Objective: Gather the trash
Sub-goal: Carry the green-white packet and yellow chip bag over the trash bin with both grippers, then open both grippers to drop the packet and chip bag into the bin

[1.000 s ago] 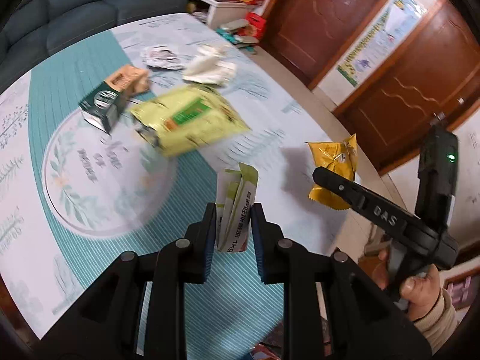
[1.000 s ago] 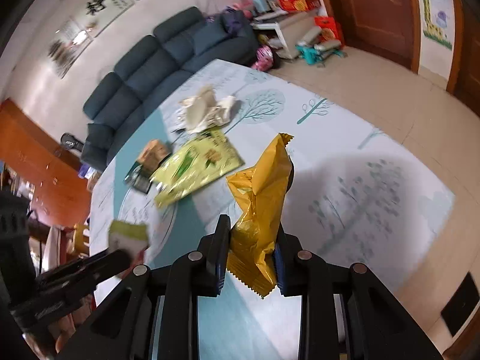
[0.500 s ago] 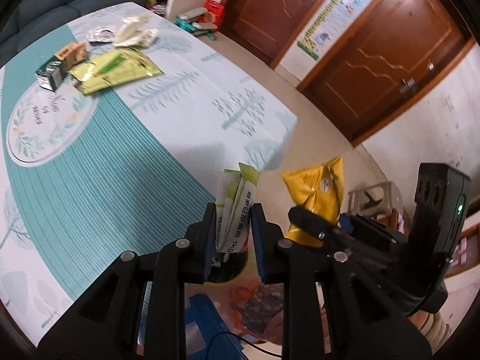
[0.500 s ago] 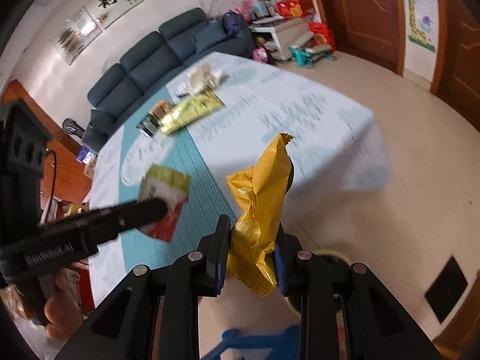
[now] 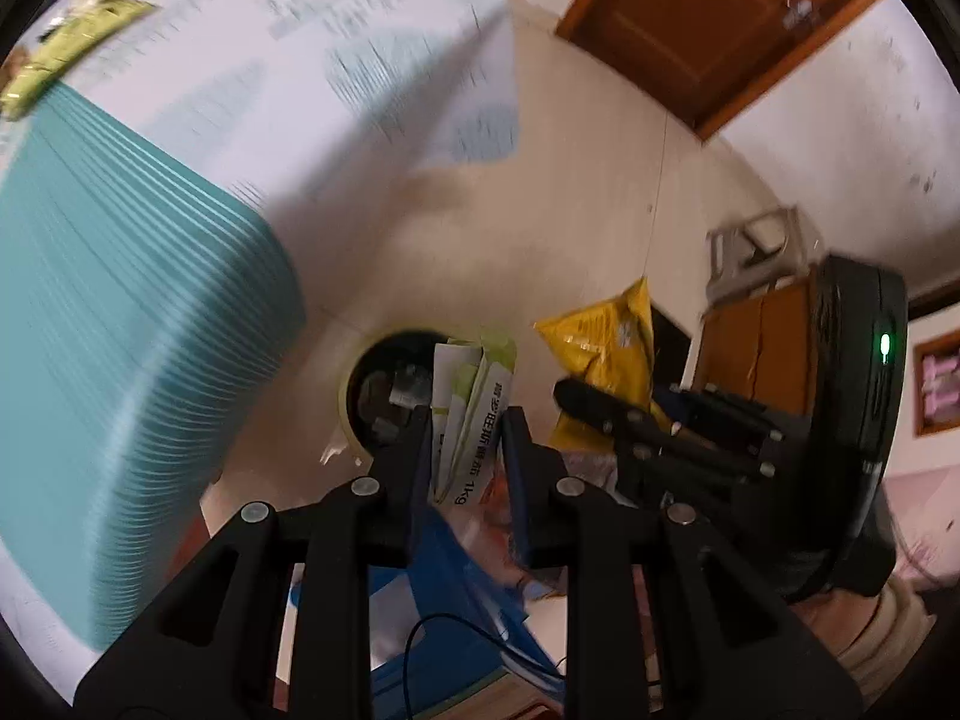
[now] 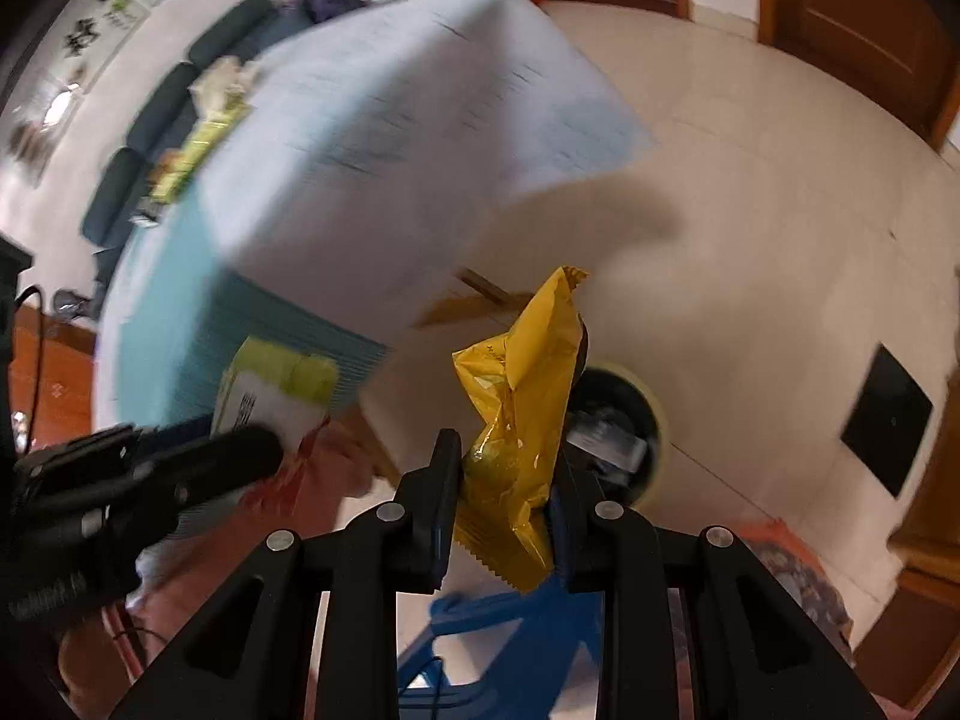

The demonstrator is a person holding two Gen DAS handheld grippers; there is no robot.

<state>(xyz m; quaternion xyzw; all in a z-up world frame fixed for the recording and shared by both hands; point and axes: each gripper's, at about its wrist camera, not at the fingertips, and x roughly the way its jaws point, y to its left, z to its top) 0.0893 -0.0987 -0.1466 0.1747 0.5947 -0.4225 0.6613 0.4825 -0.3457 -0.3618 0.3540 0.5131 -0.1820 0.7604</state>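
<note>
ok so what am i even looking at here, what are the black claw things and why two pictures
No robot here: a person holds a hand-held gripper in each hand, and each carries a wide-angle camera looking along its two fingers, so you get one picture per hand. In the left view, the left gripper clamps a folded green and white packet. In the right view, the right gripper clamps a yellow snack bag. Both hang above a round bin on the floor, beside a table where more wrappers lie.
</note>
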